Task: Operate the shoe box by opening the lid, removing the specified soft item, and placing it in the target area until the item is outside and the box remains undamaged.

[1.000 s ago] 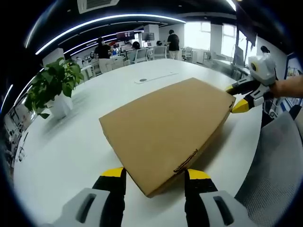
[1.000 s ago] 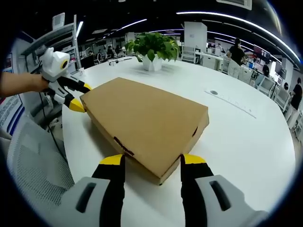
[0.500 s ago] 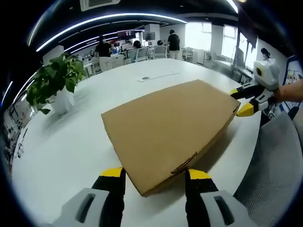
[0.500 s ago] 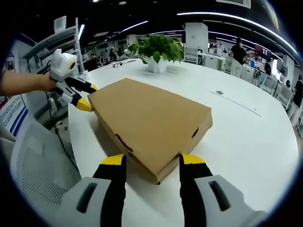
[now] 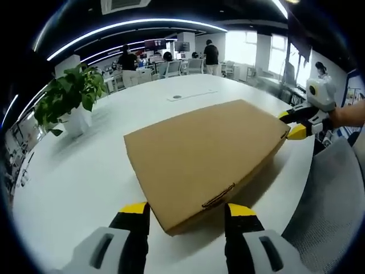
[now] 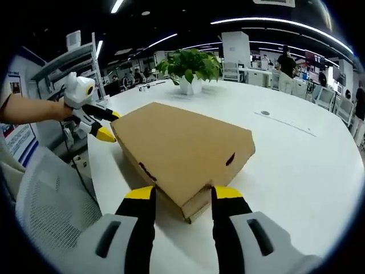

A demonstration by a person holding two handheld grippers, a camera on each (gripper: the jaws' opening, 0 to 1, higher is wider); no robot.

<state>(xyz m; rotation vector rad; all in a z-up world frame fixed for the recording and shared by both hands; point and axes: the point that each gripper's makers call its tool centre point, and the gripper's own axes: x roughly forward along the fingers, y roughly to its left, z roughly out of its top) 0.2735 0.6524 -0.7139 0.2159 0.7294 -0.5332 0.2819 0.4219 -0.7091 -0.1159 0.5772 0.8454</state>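
Note:
A flat brown cardboard shoe box (image 5: 205, 154) lies shut on the white table (image 5: 85, 177). My left gripper (image 5: 187, 209) is open, its yellow-tipped jaws on either side of the box's near corner. At the opposite corner my right gripper (image 5: 290, 124), held by a hand, also stands open around the edge. In the right gripper view the box (image 6: 182, 145) runs away from my right gripper (image 6: 183, 193), and the lid's near corner looks slightly raised off the base. My left gripper (image 6: 109, 124) straddles the far corner there. The soft item is hidden inside.
A potted plant (image 5: 65, 103) in a white pot stands on the table beyond the box; the plant (image 6: 191, 65) shows behind it in the right gripper view. A grey mesh chair (image 5: 333, 194) sits at the table's edge. People stand at desks far behind.
Both grippers stay at opposite corners of the box. In the right gripper view the near corner of the lid now shows a small gap above the base.

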